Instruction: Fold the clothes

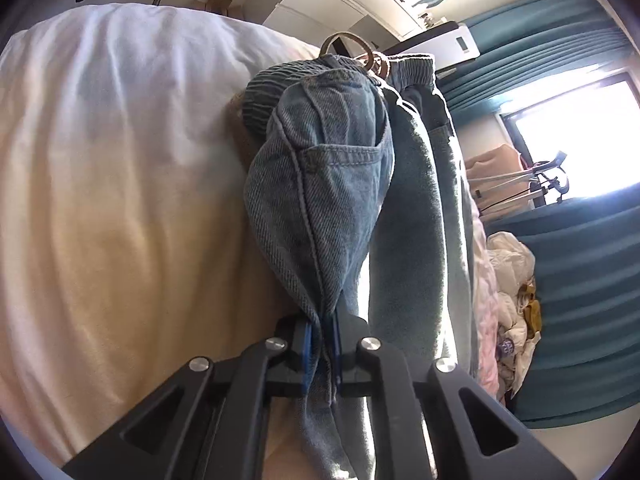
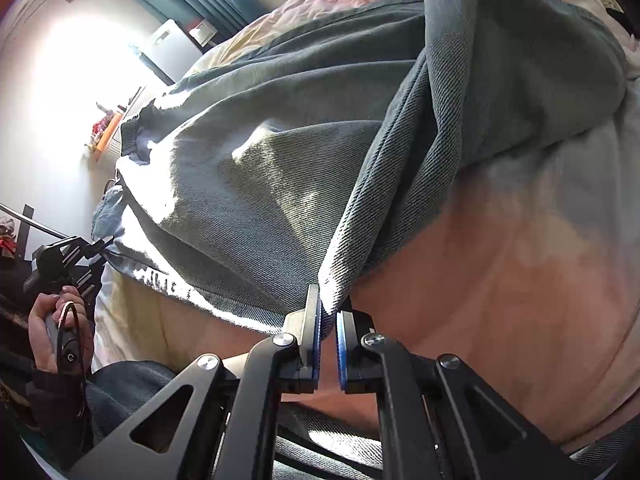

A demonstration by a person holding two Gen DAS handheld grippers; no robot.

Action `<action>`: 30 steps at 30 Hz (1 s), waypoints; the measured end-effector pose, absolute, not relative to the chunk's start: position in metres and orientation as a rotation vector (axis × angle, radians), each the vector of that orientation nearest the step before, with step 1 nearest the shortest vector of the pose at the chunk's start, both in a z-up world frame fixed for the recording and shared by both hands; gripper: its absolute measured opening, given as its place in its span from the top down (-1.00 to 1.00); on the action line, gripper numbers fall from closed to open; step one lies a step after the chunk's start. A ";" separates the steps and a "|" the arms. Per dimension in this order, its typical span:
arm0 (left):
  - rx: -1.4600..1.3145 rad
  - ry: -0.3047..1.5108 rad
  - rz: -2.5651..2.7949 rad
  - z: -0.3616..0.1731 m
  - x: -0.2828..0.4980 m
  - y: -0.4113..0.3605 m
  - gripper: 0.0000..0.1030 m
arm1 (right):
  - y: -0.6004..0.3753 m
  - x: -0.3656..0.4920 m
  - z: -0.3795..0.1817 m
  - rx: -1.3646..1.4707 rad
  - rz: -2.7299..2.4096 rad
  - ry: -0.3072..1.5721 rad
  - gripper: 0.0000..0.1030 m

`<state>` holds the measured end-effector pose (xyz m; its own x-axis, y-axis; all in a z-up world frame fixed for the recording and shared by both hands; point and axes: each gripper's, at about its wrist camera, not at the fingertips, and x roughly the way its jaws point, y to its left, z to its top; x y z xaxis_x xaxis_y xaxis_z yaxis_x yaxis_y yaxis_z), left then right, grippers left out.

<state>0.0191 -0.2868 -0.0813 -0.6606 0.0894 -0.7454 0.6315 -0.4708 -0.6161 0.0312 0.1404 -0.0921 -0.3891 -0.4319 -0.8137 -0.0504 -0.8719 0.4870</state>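
A pair of light blue jeans [image 1: 320,184] with a back pocket and an elastic waistband lies stretched over the bed. My left gripper [image 1: 322,344] is shut on a bunched edge of the jeans near the pocket end. In the right wrist view the jeans [image 2: 260,168] spread across the bed with a fold running toward me. My right gripper [image 2: 328,336] is shut on a folded edge of the jeans. The left gripper [image 2: 90,254] shows at the far left of that view, held by a hand, pinching the jeans' other end.
The bed has a cream and white duvet [image 1: 100,160]. A brown belt [image 1: 352,52] lies by the waistband. A pile of clothes [image 1: 512,300] sits at the bed's right side. Teal curtains [image 1: 580,260] and a bright window [image 1: 580,136] are beyond.
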 end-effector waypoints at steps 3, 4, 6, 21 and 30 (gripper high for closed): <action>1.079 1.268 -2.220 -0.077 0.022 -0.290 0.74 | 0.147 0.033 -0.078 1.532 -2.352 -0.666 0.77; 1.075 1.226 -2.242 -0.072 0.026 -0.290 0.73 | 0.149 0.034 -0.072 1.515 -2.359 -0.659 0.77; 1.042 1.131 -2.288 -0.052 0.024 -0.281 0.71 | 0.154 0.038 -0.058 1.475 -2.392 -0.617 0.70; 1.017 0.746 -2.803 0.030 -0.009 -0.161 -0.36 | 0.292 -0.030 0.023 1.222 -2.769 -0.599 0.06; 1.236 0.391 -3.090 0.015 -0.064 -0.031 -0.36 | 0.348 -0.110 0.001 1.166 -2.770 -0.757 0.07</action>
